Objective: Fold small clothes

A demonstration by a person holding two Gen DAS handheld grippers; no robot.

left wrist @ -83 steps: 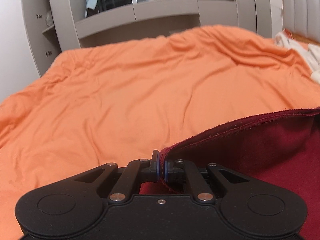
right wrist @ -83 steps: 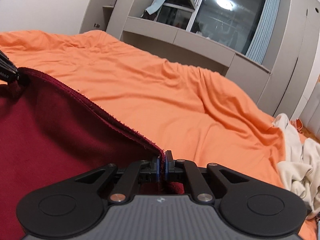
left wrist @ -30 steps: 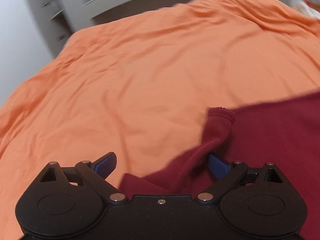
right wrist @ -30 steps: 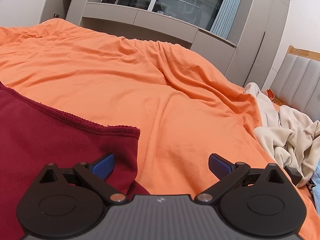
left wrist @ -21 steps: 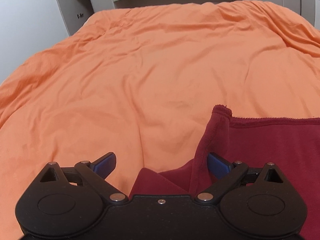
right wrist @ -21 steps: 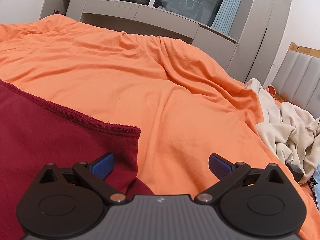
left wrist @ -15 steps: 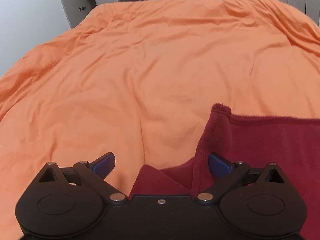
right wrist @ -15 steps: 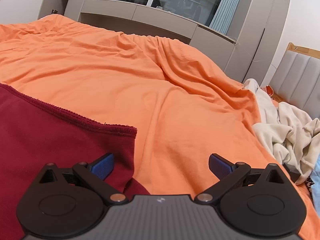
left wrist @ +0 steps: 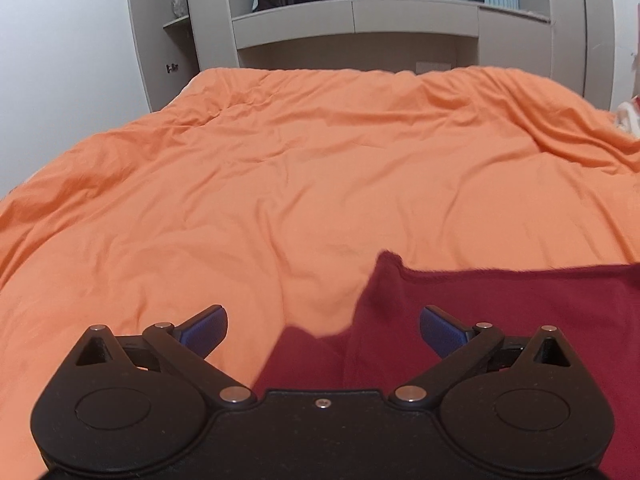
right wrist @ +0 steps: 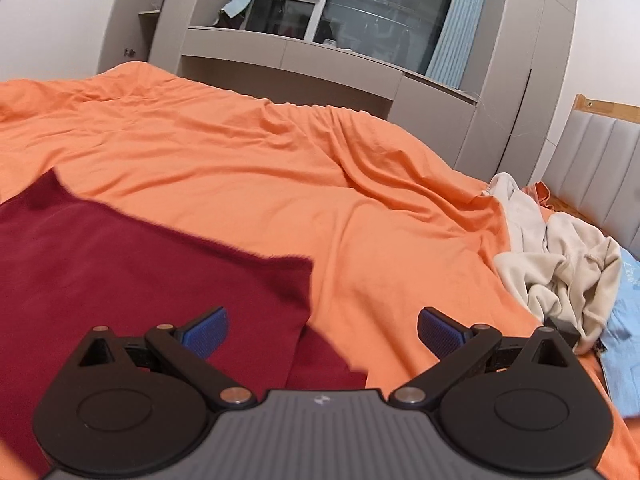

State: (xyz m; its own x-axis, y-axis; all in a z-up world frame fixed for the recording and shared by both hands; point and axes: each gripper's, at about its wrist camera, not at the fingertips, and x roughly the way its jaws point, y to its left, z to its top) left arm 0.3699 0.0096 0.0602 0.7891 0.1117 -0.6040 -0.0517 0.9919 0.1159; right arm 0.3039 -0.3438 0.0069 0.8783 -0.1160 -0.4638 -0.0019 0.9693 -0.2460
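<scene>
Maroon garment (left wrist: 500, 320): we see it lying flat on the orange bedspread (left wrist: 280, 184), filling the lower right of the left wrist view and the lower left of the right wrist view (right wrist: 140, 280).
Folded layers: near the bottom centre of both views a lower layer of the same cloth pokes out from under the top one.
Left gripper (left wrist: 323, 330): jaws spread wide, holding nothing; its right blue pad (left wrist: 440, 330) sits over the maroon cloth, its left pad over bare orange.
Right gripper (right wrist: 323, 330): also spread wide and empty; here the left blue pad (right wrist: 206, 330) is over the maroon cloth.
Only in the right view: we find a crumpled cream garment (right wrist: 560, 272) at the right edge, a light blue cloth (right wrist: 624, 340) just below it, and a padded headboard (right wrist: 600, 172).
Both views: grey cabinets (left wrist: 352, 24) and a dark window at the top.
</scene>
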